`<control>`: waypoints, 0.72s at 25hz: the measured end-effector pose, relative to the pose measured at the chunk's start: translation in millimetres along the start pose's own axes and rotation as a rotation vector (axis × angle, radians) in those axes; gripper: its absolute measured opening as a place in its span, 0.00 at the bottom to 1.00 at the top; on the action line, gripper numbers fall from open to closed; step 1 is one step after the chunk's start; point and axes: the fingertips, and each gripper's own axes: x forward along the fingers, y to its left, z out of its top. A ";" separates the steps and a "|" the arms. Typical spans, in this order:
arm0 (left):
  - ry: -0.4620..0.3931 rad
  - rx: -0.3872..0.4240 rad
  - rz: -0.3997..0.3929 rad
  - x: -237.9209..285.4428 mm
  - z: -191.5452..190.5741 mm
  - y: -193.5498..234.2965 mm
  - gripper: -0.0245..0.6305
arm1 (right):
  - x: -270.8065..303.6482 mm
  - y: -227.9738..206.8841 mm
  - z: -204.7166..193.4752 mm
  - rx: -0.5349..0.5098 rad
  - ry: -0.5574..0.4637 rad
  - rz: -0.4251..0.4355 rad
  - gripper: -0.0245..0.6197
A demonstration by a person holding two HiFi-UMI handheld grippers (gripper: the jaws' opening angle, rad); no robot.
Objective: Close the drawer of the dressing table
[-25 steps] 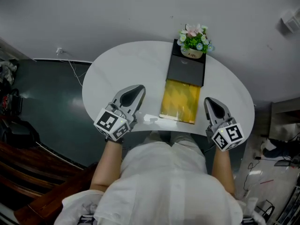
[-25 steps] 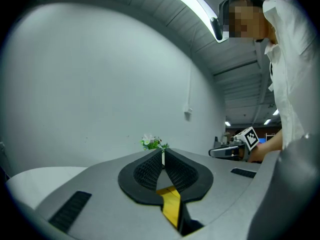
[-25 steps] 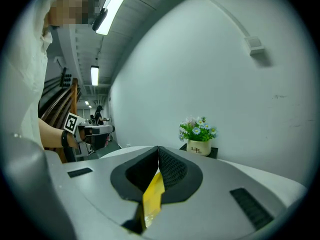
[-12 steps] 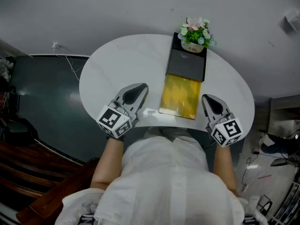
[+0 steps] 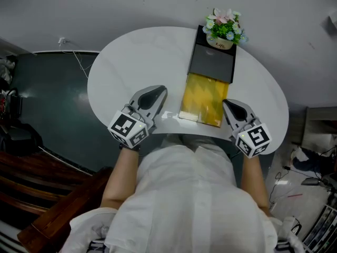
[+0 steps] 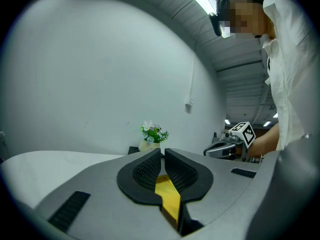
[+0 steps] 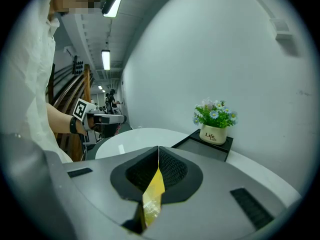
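Head view: with left gripper (image 5: 160, 90) and right gripper (image 5: 228, 104) closed empty, we reckon the drawer (image 5: 201, 103) light, rigid, best pushed on its near front edge.

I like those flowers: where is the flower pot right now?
In the head view, the flower pot stands at the far edge of the white table, right of centre, on the black tray beyond the yellow sheet.

White, rounded top of the dressing table (image 5: 131, 62). A low black box (image 5: 211, 66) sits at the far edge, right of centre. A yellow drawer (image 5: 202, 101) runs out flat from the box's front across the top and stops just short of the near edge.
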 end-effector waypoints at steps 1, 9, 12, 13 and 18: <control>0.004 -0.002 0.001 0.6 -2.1 -0.3 0.07 | 2.9 1.6 -2.6 -0.008 0.013 0.012 0.05; 0.032 -0.023 0.014 0.6 -18.3 0.6 0.07 | 33.9 24.7 -24.3 -0.078 0.140 0.130 0.05; 0.035 -0.026 0.020 -1.2 -21.5 2.1 0.07 | 43.3 36.1 -32.0 -0.121 0.196 0.176 0.05; 0.034 -0.027 0.022 -3.1 -22.0 2.0 0.07 | 45.1 40.8 -34.3 -0.135 0.214 0.190 0.05; 0.033 -0.027 0.032 -10.1 -24.7 2.9 0.07 | 51.9 57.4 -45.4 -0.178 0.292 0.247 0.06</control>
